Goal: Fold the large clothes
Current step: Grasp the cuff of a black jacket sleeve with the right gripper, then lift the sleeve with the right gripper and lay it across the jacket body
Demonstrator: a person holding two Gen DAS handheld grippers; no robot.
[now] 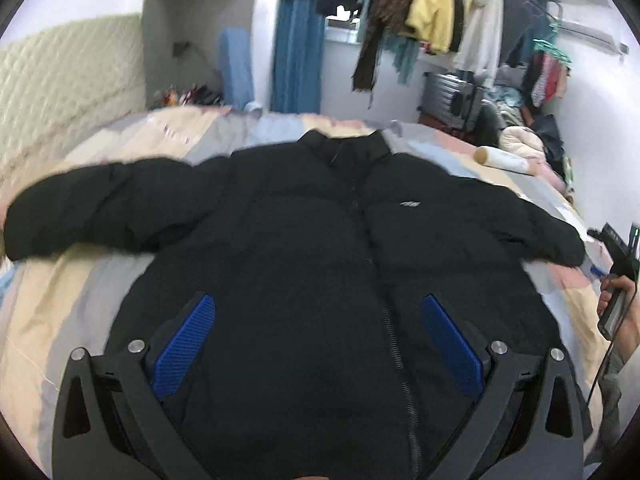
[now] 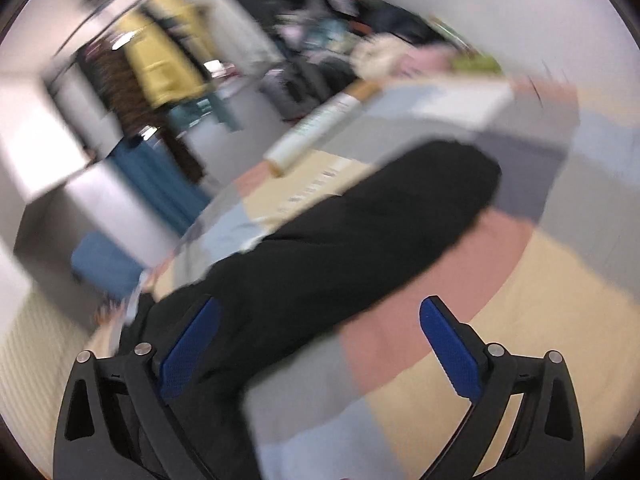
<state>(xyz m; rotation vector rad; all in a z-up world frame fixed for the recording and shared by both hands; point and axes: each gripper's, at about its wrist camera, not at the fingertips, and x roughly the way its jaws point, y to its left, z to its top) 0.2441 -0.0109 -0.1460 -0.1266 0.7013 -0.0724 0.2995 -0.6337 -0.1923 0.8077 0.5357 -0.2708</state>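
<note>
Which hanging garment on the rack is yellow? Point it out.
The yellow jacket, hanging near the middle of the rack, between a brown patterned garment and a white garment; nothing else hanging there is yellow.

Both grippers, left point(image 1: 319, 342) and right point(image 2: 320, 346), had matte black angular frames, round silver screws at the pivots and ribbed blue pads point(image 1: 185, 350). The right hand point(image 1: 618, 312) showed bare skin beside a thin black cable point(image 1: 604, 364).

Your jacket point(image 1: 304, 240) is matt black puffy cloth with a toothed zipper. Under it, the bedspread point(image 1: 60, 304) is soft pastel patchwork cloth. Your left tongs point(image 1: 319, 344) have ribbed blue plastic pads point(image 1: 185, 350), matt black arms, shiny metal pins.
</note>
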